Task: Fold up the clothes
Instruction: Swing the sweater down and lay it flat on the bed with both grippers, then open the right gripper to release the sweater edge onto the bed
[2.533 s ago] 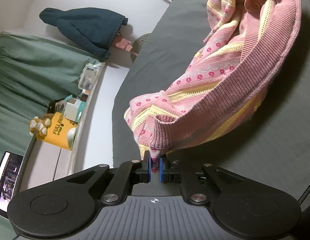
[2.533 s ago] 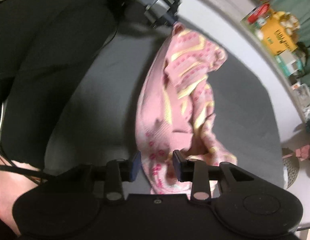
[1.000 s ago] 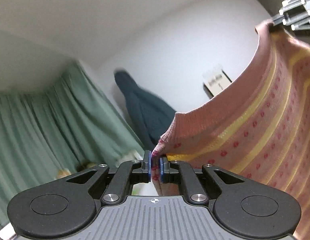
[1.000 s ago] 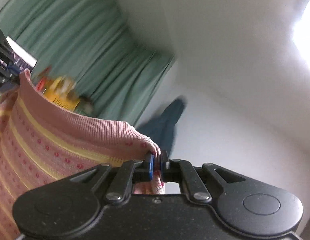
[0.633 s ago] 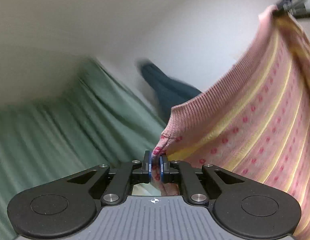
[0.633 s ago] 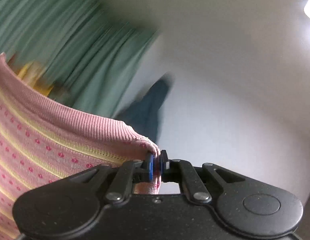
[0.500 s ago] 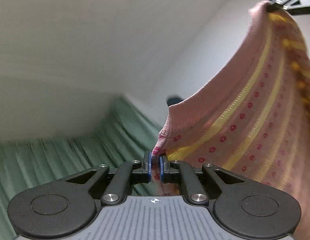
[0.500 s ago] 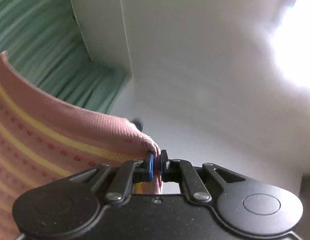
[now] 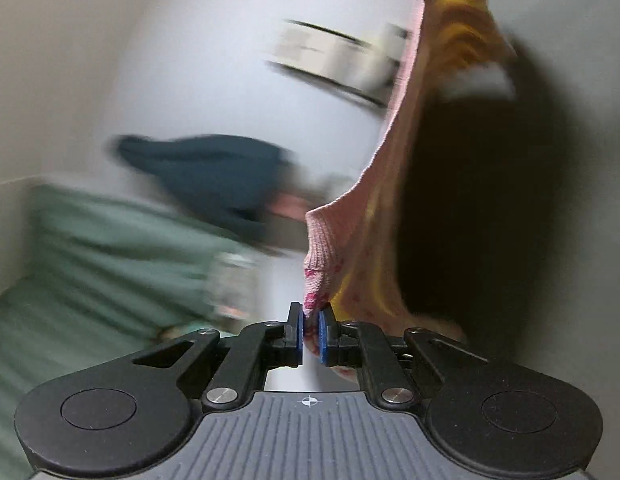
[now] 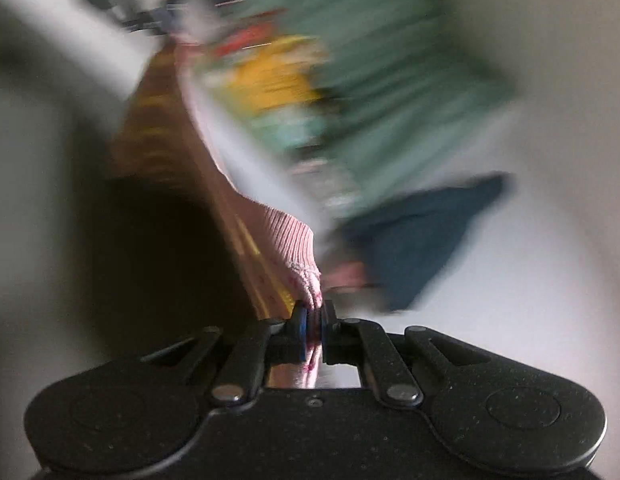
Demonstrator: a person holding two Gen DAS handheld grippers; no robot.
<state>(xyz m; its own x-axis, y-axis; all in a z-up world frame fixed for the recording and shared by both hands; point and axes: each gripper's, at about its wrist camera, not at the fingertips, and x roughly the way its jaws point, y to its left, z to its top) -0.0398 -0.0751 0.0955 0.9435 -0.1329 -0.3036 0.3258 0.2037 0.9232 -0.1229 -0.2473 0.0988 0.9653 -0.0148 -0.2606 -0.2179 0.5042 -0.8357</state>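
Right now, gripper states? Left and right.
Left gripper: closed on the pink sweater corner.
Right gripper: closed on the sweater's other corner.

A pink knitted sweater with yellow stripes and small red dots is seen held up off any surface, stretched between two pinched corners. Its ribbed hem edge is clamped at one corner in the left wrist view, and the opposite ribbed corner is clamped in the right wrist view. The cloth is blurred, and its lower part cannot be made out.
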